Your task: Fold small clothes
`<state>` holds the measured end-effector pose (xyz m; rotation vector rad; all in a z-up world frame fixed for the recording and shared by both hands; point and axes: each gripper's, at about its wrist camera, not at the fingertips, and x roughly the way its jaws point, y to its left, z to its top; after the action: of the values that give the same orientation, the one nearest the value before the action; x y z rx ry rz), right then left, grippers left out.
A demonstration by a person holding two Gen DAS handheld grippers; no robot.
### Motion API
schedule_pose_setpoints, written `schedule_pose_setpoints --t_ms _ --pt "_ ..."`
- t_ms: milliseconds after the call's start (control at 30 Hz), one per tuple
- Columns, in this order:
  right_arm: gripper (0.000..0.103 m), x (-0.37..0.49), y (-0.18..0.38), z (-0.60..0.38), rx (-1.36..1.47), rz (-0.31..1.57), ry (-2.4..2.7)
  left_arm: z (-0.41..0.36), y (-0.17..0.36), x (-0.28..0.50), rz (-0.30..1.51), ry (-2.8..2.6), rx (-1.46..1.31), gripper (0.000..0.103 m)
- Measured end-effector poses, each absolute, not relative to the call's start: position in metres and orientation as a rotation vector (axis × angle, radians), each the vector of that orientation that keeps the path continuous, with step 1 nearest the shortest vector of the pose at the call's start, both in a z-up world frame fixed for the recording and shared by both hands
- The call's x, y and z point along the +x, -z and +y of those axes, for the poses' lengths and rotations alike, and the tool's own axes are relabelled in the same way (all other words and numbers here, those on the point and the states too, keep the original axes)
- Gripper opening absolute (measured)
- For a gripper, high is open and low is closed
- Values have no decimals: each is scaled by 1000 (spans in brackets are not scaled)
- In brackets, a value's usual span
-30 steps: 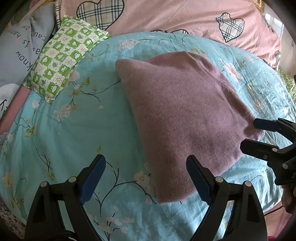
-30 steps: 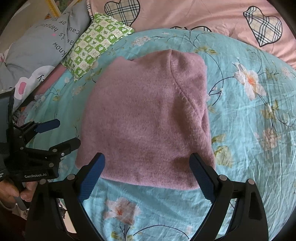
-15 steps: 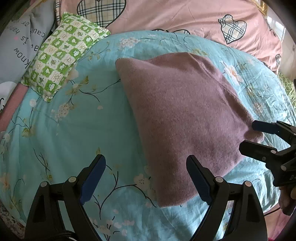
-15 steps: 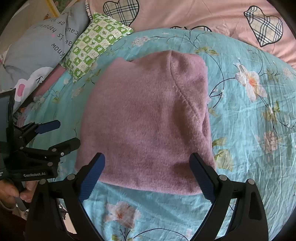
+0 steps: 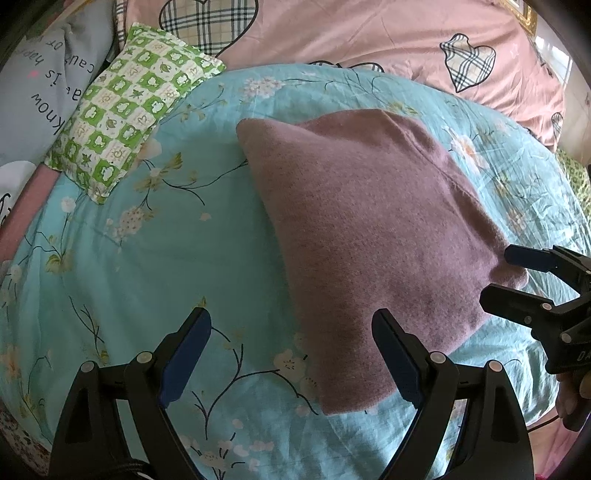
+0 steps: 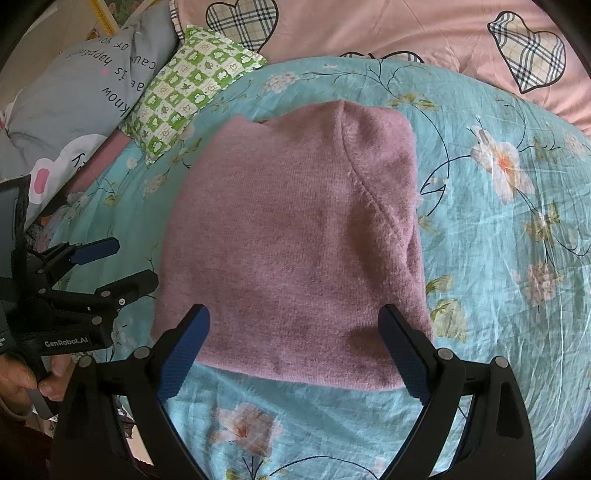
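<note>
Your two tools have barely shifted in the last second: the left tool [image 5: 291, 354] and the right tool [image 6: 293, 352] still hang spread and empty over the near edge of the mauve sweater [image 6: 295, 240], each creeping only slightly nearer. The sweater lies folded into a rough rectangle in the middle of the bed [image 6: 517, 295], untouched by either tool, so this fold looks done and the next is not begun. The knit is fuzzy and thick, with a raised seam curving down its right side. Under it the teal floral sheet is thin and creased. A green checked pillow [image 5: 125, 122] sits well apart, against the pink heart-print bedding [image 6: 369, 29].
</note>
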<state>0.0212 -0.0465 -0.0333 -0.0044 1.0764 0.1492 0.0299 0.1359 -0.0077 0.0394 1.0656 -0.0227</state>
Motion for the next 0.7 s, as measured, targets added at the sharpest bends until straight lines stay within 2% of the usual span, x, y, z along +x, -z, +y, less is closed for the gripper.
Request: schedule_pose_setpoints --t_ms 700 --pt "92 18 27 -49 15 1056 -152 131 4 24 1051 17 31 89"
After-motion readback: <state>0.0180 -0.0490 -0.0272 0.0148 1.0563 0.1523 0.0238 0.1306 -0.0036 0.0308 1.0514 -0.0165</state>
